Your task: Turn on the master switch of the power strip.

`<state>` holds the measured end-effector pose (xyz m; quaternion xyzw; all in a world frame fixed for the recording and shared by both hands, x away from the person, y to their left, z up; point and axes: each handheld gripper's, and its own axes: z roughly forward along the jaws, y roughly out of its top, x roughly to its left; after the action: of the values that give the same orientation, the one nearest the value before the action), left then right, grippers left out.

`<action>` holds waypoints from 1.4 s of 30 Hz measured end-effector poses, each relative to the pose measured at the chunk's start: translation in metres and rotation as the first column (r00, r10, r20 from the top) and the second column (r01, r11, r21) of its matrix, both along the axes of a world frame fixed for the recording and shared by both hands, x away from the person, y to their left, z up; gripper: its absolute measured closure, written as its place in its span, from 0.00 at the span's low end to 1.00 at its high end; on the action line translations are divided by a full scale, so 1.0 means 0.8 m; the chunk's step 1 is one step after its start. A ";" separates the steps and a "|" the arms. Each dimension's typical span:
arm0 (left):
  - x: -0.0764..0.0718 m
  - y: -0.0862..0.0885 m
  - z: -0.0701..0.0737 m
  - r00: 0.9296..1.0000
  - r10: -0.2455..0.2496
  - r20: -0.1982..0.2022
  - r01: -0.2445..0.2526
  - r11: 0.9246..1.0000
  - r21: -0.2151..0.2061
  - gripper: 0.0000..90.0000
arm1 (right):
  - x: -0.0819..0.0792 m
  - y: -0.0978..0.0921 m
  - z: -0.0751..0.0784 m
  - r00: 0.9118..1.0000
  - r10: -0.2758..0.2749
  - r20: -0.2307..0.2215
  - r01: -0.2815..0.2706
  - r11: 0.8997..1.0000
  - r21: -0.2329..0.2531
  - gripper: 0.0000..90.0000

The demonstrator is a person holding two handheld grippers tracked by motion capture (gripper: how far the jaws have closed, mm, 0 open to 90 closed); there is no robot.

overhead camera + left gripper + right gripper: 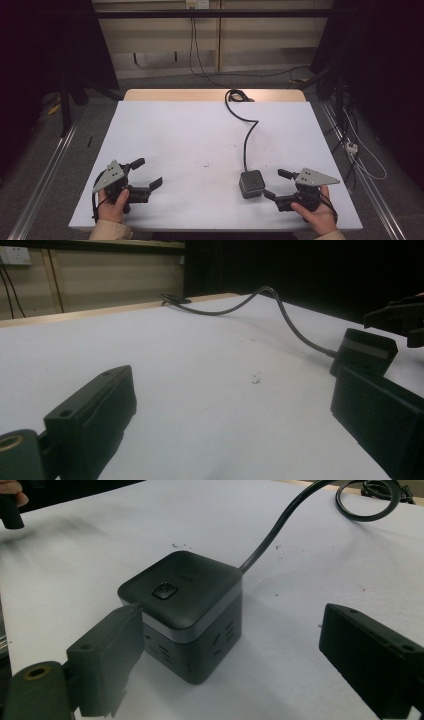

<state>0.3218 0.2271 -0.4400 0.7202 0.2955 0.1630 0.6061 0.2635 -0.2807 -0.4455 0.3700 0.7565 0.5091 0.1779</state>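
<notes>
1. Black and cube-shaped, the power cube [251,184] is sitting on the white table [175,135], toward the near edge on our right side, with its cord [246,132] running away to a coil at the far edge.
2. We are seeing its top button [164,590] and the socket slots on its side faces in the right gripper view; it is standing flat and upright.
3. We are holding the right gripper [276,186] just beside the cube, jaws spread wide and holding nothing; one jaw is lying close against the cube's near corner, the other is standing well clear on the cord side.
4. We judge the step in hand to be closing on the cube. To do it well, we should be sliding the gripper forward until the cube is sitting squarely between the jaws, then pressing on two opposite flat faces rather than across a corner.
5. We should be keeping the jaws low on the body, below the pale band, and clear of the cord's exit so it is not getting pinched.
6. We are resting the left gripper [150,174] well apart on the left, jaws wide and empty.
</notes>
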 end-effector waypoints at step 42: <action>0.000 0.000 -0.001 1.000 0.003 -0.007 -0.003 1.000 -0.003 0.04 | -0.003 -0.034 -0.004 0.998 -0.060 -0.010 0.060 0.998 -0.028 0.12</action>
<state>0.3219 0.2271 -0.4407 0.7194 0.2989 0.1606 0.6060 0.2609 -0.3080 -0.4489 0.3929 0.7529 0.4909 0.1942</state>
